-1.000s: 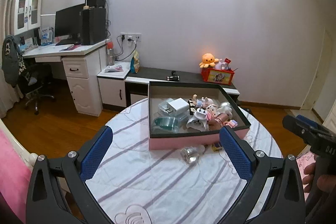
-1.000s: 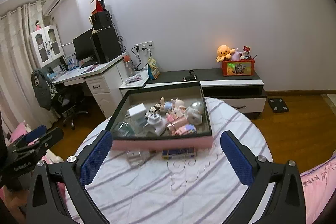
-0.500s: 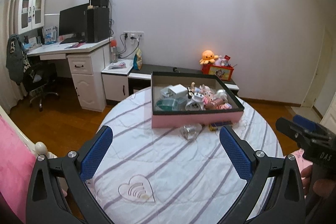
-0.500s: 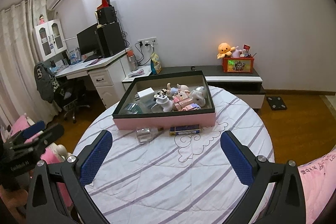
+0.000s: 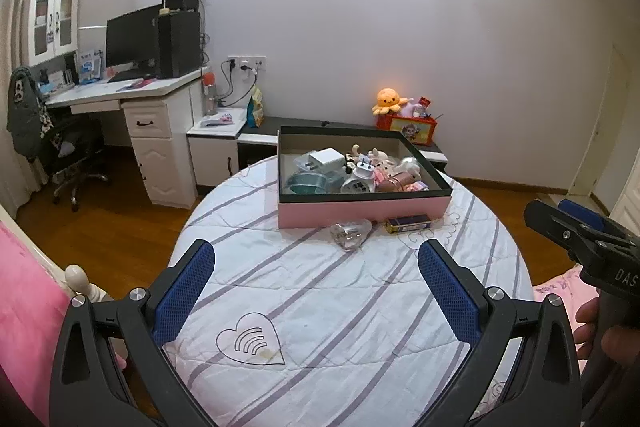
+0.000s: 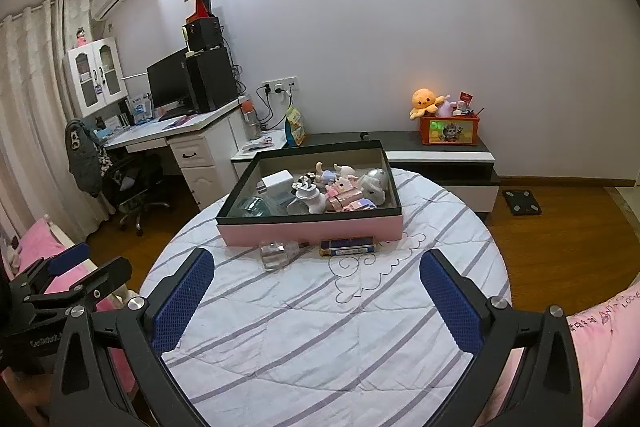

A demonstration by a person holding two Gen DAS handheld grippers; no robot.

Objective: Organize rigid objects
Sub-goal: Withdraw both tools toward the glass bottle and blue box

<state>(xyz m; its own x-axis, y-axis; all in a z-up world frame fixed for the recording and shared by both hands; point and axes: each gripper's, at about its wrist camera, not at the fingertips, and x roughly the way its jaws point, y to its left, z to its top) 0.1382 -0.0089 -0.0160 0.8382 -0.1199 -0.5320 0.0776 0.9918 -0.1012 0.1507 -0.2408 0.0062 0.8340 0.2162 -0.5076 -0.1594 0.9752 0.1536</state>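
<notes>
Black left gripper (image 5: 316,291), right gripper (image 6: 316,291): blue textured pads, silver screws.

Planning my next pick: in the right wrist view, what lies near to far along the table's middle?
Right claw, open → glass bottle → pink box → white plug adapter → pale figurines by the far wall.

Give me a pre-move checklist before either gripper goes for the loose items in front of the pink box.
1. Left gripper open, nothing held: ok.
2. Right gripper open, nothing held: ok.
3. Glass bottle outside the pink box, unobstructed: ok.
4. Blue packet on the table, beside the box front: ok.
5. Free space in the box: cannot tell, its near side is hidden.
</notes>
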